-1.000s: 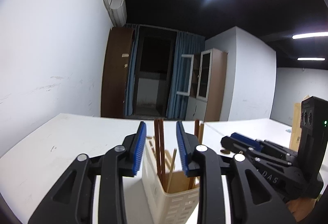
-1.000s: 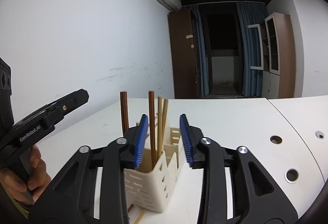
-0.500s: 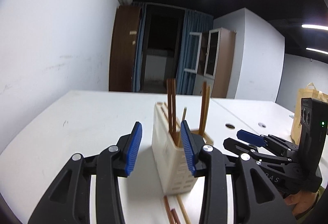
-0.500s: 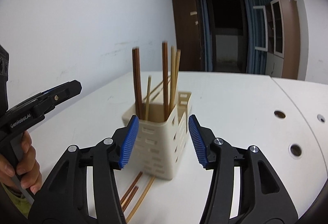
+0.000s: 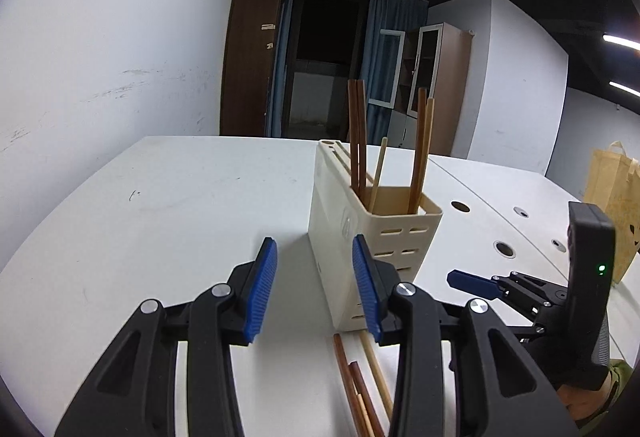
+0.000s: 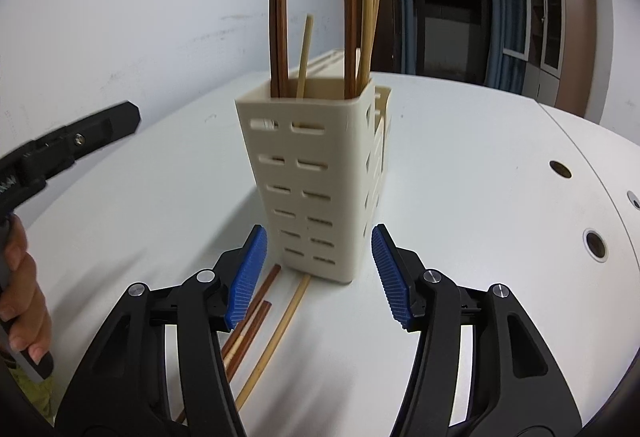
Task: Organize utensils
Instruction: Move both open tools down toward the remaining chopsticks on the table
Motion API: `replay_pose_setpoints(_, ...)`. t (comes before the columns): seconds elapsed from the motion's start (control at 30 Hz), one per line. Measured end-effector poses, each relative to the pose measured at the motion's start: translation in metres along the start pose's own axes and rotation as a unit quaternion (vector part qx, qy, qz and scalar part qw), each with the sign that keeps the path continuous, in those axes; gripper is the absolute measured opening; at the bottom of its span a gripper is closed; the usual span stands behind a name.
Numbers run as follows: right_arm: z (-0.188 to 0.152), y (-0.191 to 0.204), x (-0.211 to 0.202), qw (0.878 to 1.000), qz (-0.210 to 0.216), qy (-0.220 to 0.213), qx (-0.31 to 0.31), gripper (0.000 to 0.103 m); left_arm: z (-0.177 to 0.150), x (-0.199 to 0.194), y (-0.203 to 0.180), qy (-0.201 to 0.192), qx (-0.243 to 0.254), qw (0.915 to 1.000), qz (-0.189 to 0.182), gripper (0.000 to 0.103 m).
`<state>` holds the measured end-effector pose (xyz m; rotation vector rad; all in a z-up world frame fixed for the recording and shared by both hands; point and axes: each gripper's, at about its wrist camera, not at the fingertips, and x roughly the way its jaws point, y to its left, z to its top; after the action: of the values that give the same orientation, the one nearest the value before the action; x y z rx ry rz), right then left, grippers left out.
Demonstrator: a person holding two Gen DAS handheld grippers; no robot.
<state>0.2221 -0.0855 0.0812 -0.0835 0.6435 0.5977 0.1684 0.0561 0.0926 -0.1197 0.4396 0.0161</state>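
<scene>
- My right gripper (image 6: 318, 273) has its blue pads spread, and the jaws have just been opening; nothing is pinched, and the foot of the cream utensil holder (image 6: 316, 173) stands past the tips, in line with the gap.
- My left gripper (image 5: 314, 289) is parted too, with only bare table between the pads; the right-hand pad sits just in front of the holder's near corner, and I cannot tell whether it touches.
- The holder stands upright on the white table (image 5: 180, 205), with dark brown and pale chopsticks (image 6: 280, 29) sticking up out of its top.
- Three or so loose chopsticks (image 6: 256, 321) lie flat on the table just in front of the holder, running under my right gripper's left finger; from the left camera they (image 5: 360, 381) show beside the inner finger.
- Open room: the tabletop to the left of the holder is free out to its far edge by the white wall (image 5: 100, 57); to the right, a seam and round cable holes (image 6: 596, 245) mark the surface.
- Both grippers point forward and tilt down toward the table, side by side and close together.
- A hand (image 6: 22, 301) wraps the left gripper's handle at the edge of the right camera's view.
- A yellow paper bag (image 5: 616, 205) stands at the far right.
</scene>
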Motion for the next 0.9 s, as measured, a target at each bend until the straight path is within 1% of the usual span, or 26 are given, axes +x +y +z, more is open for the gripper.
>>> replay_pose_setpoints(0.2,-0.011,0.002,0.021,0.999,-0.006,0.037,0.0,0.052,-0.004,0.005,0.0,0.013,0.004,0.9999,0.003,0.038)
replay_pose_setpoints(0.27,-0.015,0.003,0.03,0.999,-0.018,0.051,0.0,0.052,-0.005,0.007,0.0,0.019,0.006,0.9998,0.005,0.038)
replay_pose_setpoints(0.4,-0.023,0.005,0.043,0.997,-0.023,0.069,-0.004,0.052,-0.008,0.011,-0.002,0.029,0.01,0.9995,0.009,0.038)
replay_pose_setpoints(0.63,-0.031,0.009,0.065,0.995,-0.018,0.103,-0.001,0.052,-0.011,0.019,-0.002,0.047,0.014,0.9987,0.012,0.038)
replay_pose_setpoints(0.73,-0.034,0.009,0.075,0.993,-0.007,0.12,0.007,0.051,-0.013,0.021,-0.002,0.051,0.013,0.9985,0.011,0.038)
replay_pose_setpoints(0.9,-0.038,0.014,0.085,0.991,-0.019,0.131,-0.001,0.049,-0.016,0.026,-0.001,0.063,0.017,0.9977,0.017,0.038)
